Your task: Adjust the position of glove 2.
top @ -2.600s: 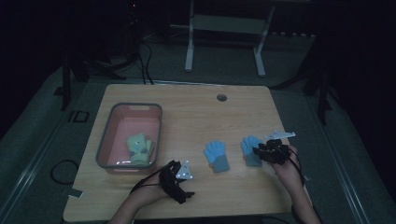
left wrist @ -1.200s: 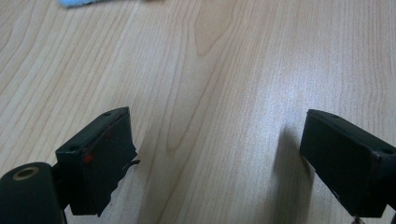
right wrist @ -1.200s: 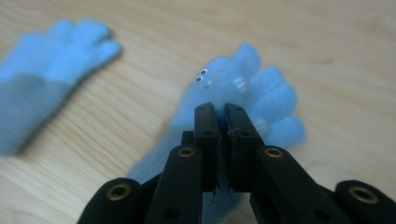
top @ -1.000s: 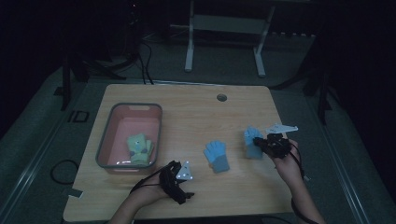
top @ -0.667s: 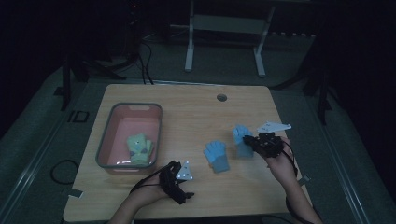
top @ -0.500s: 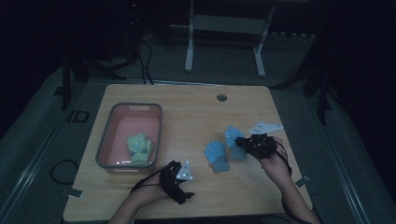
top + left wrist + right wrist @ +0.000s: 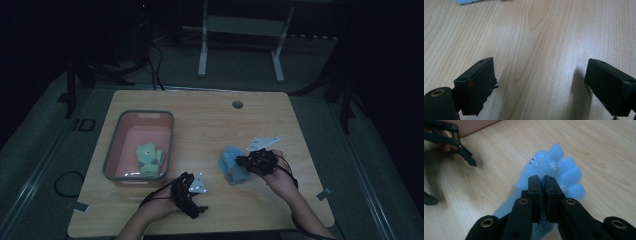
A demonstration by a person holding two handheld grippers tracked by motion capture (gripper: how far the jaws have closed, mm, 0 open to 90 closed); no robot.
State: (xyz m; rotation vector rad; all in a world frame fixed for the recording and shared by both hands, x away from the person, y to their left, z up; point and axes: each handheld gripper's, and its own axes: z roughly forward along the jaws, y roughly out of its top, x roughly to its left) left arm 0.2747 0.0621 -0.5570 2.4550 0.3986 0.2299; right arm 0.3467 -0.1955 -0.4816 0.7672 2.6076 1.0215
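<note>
Right hand-held gripper [image 7: 542,182] pinches a blue glove [image 7: 556,167]; left hand-held gripper [image 7: 541,82], at seven o'clock, gapes wide over the surface [image 7: 544,37].

The high view looks down over the wooden table [image 7: 210,120]; both gripper views skim the tabletop closely.

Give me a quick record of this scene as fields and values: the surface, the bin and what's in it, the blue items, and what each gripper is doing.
surface: wooden table
bin: pink bin, left part of the table
bin contents: pale green glove
blue items: blue gloves, right of centre; one carried over the other
left gripper: jaws wide apart, holding nothing, low over bare wood near the front edge
right gripper: jaws closed on a blue glove
glove detail: small eyes printed on it
</note>
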